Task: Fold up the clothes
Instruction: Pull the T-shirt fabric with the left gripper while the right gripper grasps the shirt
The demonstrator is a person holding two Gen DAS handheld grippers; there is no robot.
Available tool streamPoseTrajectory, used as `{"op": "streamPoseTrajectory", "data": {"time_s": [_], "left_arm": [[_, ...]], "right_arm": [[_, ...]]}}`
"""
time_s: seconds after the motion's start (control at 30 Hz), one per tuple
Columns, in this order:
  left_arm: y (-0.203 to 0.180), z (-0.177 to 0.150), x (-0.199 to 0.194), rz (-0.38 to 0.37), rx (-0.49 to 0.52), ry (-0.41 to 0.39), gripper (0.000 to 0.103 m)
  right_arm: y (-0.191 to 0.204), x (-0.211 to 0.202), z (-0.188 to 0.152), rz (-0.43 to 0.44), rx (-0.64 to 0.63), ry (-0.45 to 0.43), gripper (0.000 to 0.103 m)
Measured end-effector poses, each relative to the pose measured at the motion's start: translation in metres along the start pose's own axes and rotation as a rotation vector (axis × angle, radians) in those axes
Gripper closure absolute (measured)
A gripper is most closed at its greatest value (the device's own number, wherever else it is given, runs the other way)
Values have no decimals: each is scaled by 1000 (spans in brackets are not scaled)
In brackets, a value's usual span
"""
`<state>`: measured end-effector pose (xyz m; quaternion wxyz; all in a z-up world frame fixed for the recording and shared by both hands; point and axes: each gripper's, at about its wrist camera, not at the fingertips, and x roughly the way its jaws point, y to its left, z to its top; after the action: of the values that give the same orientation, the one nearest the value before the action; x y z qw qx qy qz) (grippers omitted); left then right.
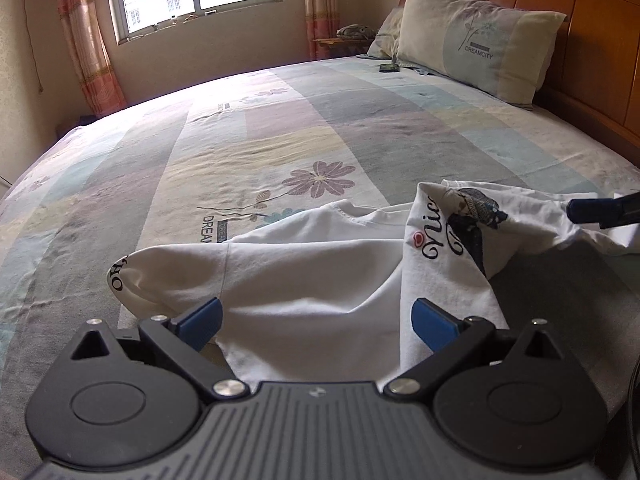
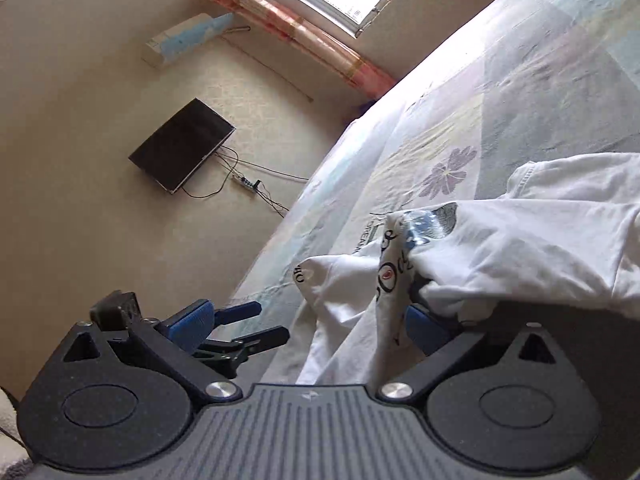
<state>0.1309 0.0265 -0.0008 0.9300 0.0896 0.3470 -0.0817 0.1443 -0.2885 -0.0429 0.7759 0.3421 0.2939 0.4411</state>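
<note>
White shirt [image 1: 320, 280] crumpled at near edge of bed [image 1: 240, 140]. L gripper [image 1: 316, 320] jaws apart, cloth between. R gripper [image 2: 308, 324] apart too, shirt draped over one finger.

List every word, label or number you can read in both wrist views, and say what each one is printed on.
"DREAMCITY": on the pale rectangular cloth pillow at the wooden headboard.
"DREAM", cut off by cloth: on the patchwork floral bedsheet.
"Nic", cursive beside a red heart, the rest folded under: on the crumpled white cotton T-shirt.
"OH", seen sideways: on the T-shirt's rolled left edge.
The small grey block on the far sheet is too blurred to read.
</note>
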Motion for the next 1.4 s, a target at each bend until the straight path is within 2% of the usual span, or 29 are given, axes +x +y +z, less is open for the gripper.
{"op": "streamPoseTrajectory", "data": {"time_s": [0.07, 0.1, 0.2, 0.27, 0.37, 0.47, 0.57, 0.63, 0.67, 0.8, 0.9, 0.97, 1.07, 1.2, 1.27, 1.4], "left_arm": [[-5, -1, -5, -17, 13, -12, 2], [-8, -1, -6, -23, 18, -14, 2], [-20, -1, -9, -46, 54, -18, 2], [-30, -1, -9, -55, 95, -18, 2], [-50, -1, -1, -13, 197, -9, 2], [-74, 2, 14, 25, 303, 5, 2], [-96, 6, 29, -14, 346, 6, 2], [-111, 8, 42, -42, 370, 10, 2], [-117, 7, 51, -27, 388, 21, 2], [-126, -1, 85, 85, 486, 82, 2], [-105, -3, 90, 128, 522, 83, 1], [-88, -1, 94, 149, 526, 77, 0], [-67, 11, 99, 111, 483, 74, 0], [-52, 23, 111, 53, 468, 51, 0], [-38, 27, 118, -3, 416, 55, 0], [-8, 26, 135, -91, 229, 108, 0]], "right_arm": [[19, -19, 9, 43, -24, -43, 0], [28, -26, 15, 20, -51, -60, 0], [47, -36, 23, -132, -133, -72, 0], [45, -38, 16, -189, -125, -50, 0], [30, -31, -8, -274, -77, 3, 0], [22, -21, -40, -540, -155, 47, 0], [18, -9, -56, -790, -316, 87, 0], [15, 4, -58, -896, -435, 114, 0], [12, 13, -57, -923, -504, 132, 0], [-8, 42, -47, -999, -622, 196, 0], [-23, 53, -33, -1051, -668, 213, 0], [-27, 53, -19, -1052, -682, 186, 0], [-35, 54, 14, -1037, -664, 132, 0], [-67, 71, 46, -1010, -592, 147, 0], [-82, 80, 63, -996, -556, 155, 0], [-114, 91, 89, -955, -441, 176, 0]]}}
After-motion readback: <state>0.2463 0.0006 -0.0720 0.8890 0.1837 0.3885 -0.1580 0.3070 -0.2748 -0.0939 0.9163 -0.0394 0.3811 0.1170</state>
